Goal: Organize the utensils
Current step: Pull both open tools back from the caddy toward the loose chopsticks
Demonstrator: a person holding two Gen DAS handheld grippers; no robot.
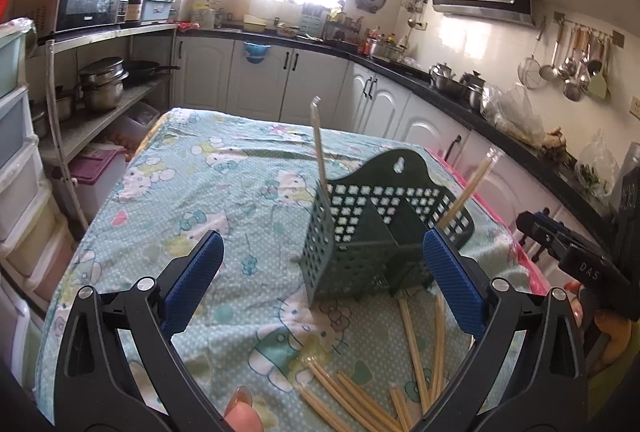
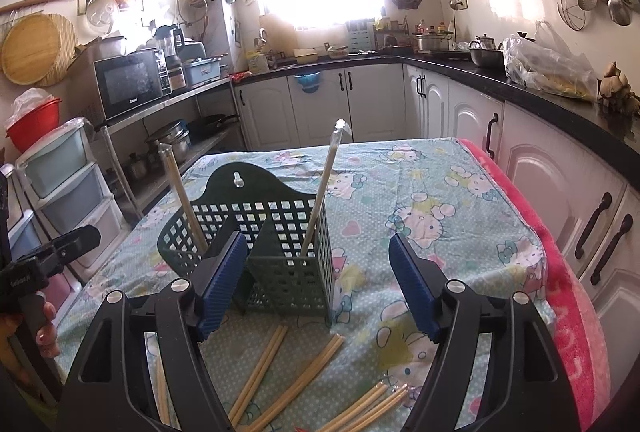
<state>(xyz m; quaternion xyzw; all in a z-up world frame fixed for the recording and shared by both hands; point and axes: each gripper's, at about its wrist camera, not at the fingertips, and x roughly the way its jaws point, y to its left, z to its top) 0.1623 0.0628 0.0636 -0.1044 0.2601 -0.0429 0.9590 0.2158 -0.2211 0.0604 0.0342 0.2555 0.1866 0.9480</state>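
A dark green utensil basket (image 2: 256, 252) is standing mid-table on the cartoon-print cloth (image 2: 440, 199), two wrapped chopstick pairs (image 2: 320, 191) leaning inside. Loose chopsticks (image 2: 260, 372) are lying at its six o'clock. The left gripper (image 1: 320, 288) and right gripper (image 2: 316, 284) are hovering wide apart, gripping nothing.

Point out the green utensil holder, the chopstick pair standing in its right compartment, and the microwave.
Green utensil holder (image 2: 288, 272): right wrist view, front wall.
Standing chopstick pair (image 2: 320, 191): right wrist view, mid-shaft.
Microwave (image 2: 130, 81): right wrist view, door.
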